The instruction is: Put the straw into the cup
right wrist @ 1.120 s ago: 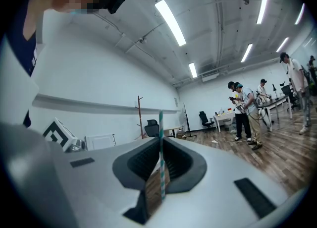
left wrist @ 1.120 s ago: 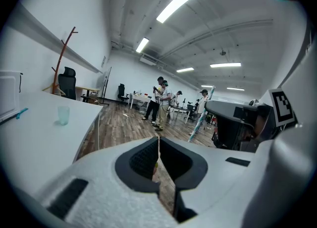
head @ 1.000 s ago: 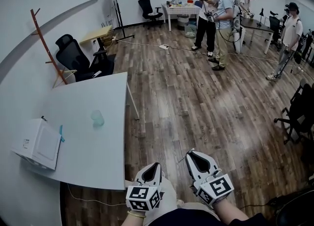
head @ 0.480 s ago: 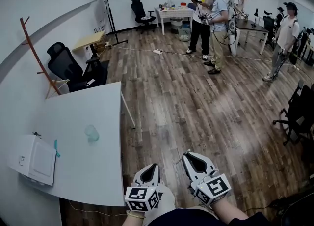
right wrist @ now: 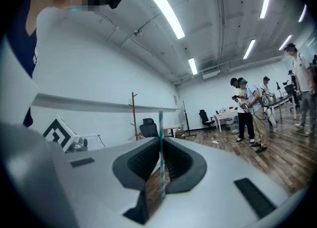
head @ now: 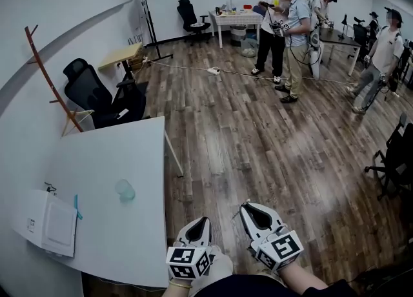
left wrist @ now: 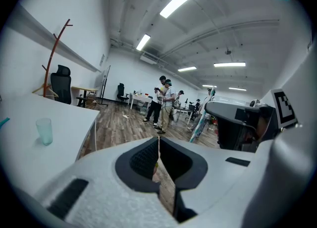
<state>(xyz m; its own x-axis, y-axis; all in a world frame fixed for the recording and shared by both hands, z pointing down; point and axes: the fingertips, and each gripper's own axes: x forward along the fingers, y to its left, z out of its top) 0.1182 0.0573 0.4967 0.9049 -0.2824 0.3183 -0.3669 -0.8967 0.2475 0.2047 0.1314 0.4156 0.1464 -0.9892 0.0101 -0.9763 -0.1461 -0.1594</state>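
Observation:
A pale green translucent cup (head: 125,190) stands upright on the white table (head: 116,153) at the left; the left gripper view also shows this cup (left wrist: 44,131). My right gripper (head: 248,204) is shut on a teal-and-white striped straw (right wrist: 160,138), which stands upright between the jaws. In the head view I cannot make out the straw. My left gripper (head: 201,220) is beside the right one, jaws together with nothing in them (left wrist: 158,140). Both grippers hang over the wooden floor, to the right of the table's near corner and apart from the cup.
A white box (head: 55,221) and a thin teal item (head: 76,205) lie near the table's left edge. A black office chair (head: 90,86) and a red coat stand (head: 45,70) are beyond the table. Several people (head: 284,31) stand far off; a cable (head: 213,70) crosses the floor.
The table and cup have slid lower in the head view, so they are nearer now. Both grippers keep their place in the picture and stay shut.

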